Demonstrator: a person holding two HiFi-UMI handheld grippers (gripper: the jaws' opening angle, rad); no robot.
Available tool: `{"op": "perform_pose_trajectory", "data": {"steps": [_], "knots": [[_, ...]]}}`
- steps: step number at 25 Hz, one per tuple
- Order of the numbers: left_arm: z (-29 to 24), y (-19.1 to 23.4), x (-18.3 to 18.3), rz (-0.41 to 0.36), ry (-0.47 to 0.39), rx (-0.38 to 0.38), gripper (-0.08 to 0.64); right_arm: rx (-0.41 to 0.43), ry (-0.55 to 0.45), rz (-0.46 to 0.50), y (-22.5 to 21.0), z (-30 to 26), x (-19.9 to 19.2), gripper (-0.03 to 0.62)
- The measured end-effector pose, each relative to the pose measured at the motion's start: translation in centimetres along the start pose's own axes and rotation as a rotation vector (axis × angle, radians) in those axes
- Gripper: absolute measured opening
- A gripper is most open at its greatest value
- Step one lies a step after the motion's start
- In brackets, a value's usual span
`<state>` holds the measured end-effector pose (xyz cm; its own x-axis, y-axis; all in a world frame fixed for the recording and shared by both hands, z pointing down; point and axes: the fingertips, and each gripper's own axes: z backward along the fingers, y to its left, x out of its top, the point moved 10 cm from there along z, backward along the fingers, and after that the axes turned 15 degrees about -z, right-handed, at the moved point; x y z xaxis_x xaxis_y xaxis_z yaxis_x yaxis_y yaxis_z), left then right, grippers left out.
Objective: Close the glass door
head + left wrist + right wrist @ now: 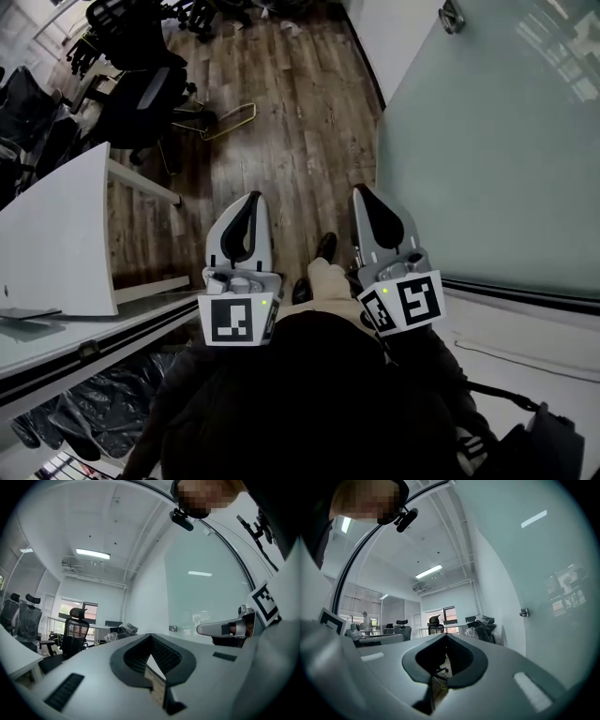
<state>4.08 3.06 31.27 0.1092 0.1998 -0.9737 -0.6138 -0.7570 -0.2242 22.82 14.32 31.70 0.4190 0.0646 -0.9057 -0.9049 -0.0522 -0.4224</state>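
Note:
The frosted glass door stands upright at the right of the head view, with a round metal fitting near its far edge. It also fills the right side of the left gripper view and of the right gripper view. My left gripper and right gripper are held side by side close to my body over the wooden floor. Both are shut with nothing between the jaws. The right gripper is nearest the glass but apart from it. In their own views the jaw tips meet: left gripper, right gripper.
A white desk stands at the left. Black office chairs and a yellow metal frame sit further along the wooden floor. My shoe shows between the grippers. A black bag hangs at lower right. A person stands far off.

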Motion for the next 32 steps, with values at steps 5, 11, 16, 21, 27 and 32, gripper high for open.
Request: {"op": "perform_pose_trajectory", "data": {"steps": [5,11,16,21,27,32], "knots": [[-9.0,0.3,-0.7,-0.013,-0.023,-0.047,-0.003,-0.028,-0.031,0.011,-5.3,-5.5,1.7,0.002],[-21.3,0.9,-1.6,-0.019,-0.029,-0.097,-0.003,-0.071,-0.044,-0.003,-12.9,-13.6,3.6,0.002],[-32.1,0.1,-2.2,-0.023,-0.024,-0.156,-0.003,-0.108,-0.041,-0.023,-19.7,-19.9,6.2,0.002],[-39.7,-1.3,-2.4,-0.008,-0.043,-0.216,-0.003,-0.154,-0.035,-0.038,-25.1,-23.6,7.8,0.002],[-47.0,-1.9,-3.2,-0.010,-0.043,-0.260,-0.003,-0.188,-0.049,-0.030,-29.7,-27.6,9.3,0.002],[-53.9,-0.8,-3.9,-0.004,-0.043,-0.305,-0.003,-0.217,-0.045,-0.025,-32.8,-32.7,10.5,0.002]]}}
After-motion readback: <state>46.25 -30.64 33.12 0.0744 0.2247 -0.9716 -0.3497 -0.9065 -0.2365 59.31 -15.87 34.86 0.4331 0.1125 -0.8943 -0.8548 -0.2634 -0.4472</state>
